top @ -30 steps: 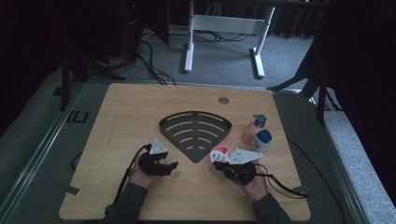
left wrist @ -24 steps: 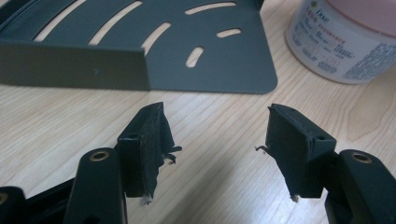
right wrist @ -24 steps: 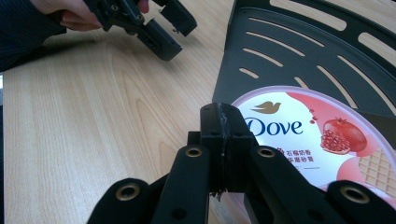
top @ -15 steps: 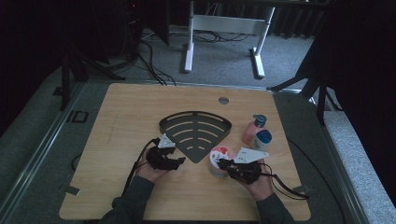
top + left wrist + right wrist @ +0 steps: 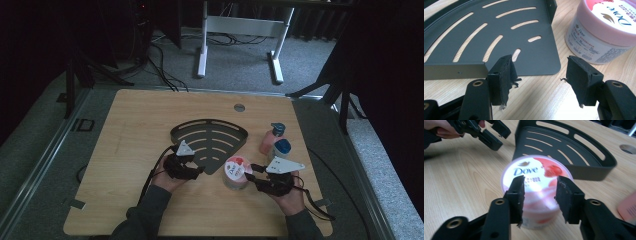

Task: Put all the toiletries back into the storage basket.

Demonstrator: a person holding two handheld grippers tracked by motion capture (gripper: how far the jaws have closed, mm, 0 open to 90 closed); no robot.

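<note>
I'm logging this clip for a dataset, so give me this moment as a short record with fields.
surface: wooden table
rack: dark slotted corner shelf, flat on the table
jar: pink-lidded Dove tub, upright, beside the shelf's corner
left gripper: open, at the shelf's near corner
right gripper: open, jaws just in front of the tub
other items: pink bottle; blue-capped container
</note>
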